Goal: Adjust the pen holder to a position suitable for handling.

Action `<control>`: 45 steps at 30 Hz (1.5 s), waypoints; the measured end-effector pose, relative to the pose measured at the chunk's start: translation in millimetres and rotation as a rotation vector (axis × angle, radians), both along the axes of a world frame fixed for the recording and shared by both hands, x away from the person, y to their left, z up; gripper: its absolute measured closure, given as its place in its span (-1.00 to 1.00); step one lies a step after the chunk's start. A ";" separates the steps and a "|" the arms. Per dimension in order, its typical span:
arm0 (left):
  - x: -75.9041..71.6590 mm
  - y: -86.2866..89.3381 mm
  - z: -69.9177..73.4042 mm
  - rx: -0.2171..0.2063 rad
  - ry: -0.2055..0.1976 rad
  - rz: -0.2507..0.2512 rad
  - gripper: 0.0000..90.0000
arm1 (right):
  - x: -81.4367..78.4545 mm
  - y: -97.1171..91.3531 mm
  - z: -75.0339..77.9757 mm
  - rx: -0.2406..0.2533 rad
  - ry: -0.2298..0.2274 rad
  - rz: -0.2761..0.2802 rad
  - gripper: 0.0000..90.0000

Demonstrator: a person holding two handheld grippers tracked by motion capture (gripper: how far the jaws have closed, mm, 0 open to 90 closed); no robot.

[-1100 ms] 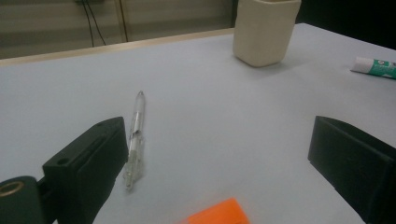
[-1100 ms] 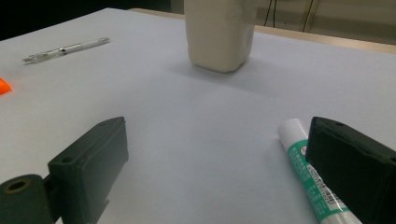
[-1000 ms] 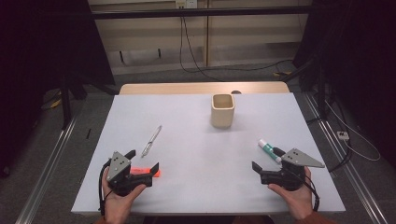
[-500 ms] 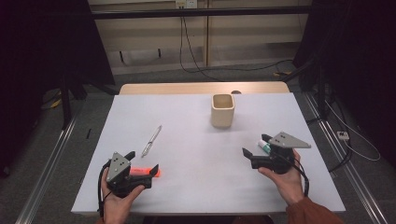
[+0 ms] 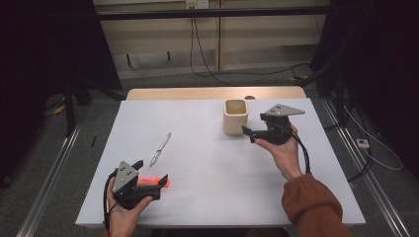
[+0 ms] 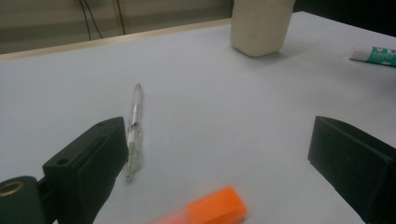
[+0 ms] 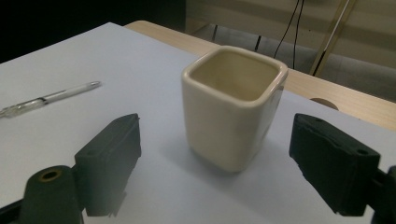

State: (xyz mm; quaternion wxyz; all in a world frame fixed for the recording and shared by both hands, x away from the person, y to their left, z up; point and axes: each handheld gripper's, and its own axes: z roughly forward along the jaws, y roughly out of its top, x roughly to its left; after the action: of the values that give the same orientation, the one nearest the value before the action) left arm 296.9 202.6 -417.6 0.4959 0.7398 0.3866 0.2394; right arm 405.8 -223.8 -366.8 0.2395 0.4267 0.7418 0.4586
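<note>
the coming move looked to turn on the cream cup and the right gripper. the cup stood upright on the far half of the white surface. the right gripper hung just beside the cup's right wall, pointing at it, so the cup lay straight ahead of the gap. its fingers had just been closing a little, yet they stood wide, wider than the cup, with nothing pressed between them. the cup was squarish with no real long axis, so either pair of flat walls would probably serve for a grip. this gripper was by far the nearer to the cup.

the left gripper sat well apart from the cup, toward the near left corner of the surface. its fingers were spread wide and held nothing. an orange marker lay just in front of them, crosswise to their reach. a clear pen lay between that marker and the cup, its long axis running roughly toward the cup's side of the surface.

the bottom of the cup's inside was hidden by its own rim. the marker was blurred and cut off at the lower edge of the left gripper view. a white and green tube, right of the cup there, was cut off at the frame edge.
</note>
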 end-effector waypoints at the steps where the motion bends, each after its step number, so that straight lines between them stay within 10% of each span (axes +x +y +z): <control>1: 0.1 0.0 0.0 0.001 0.001 -0.002 -0.89 | 6.2 -0.1 1.0 0.000 0.006 -0.003 -0.59; 22: 0.4 0.5 -0.5 0.004 0.014 -0.020 -0.89 | 110.1 4.2 1.0 -0.032 0.094 0.022 -0.27; 45: 1.4 1.9 -2.2 0.003 0.042 -0.027 -0.89 | 142.5 -1.3 -26.9 -0.090 0.161 0.074 0.17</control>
State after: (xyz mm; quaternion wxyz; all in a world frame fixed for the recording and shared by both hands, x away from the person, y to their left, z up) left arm 298.2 204.5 -419.9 0.4899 0.7506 0.3864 0.2176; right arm 548.3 -225.1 -393.7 0.1807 0.4235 0.7937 0.3975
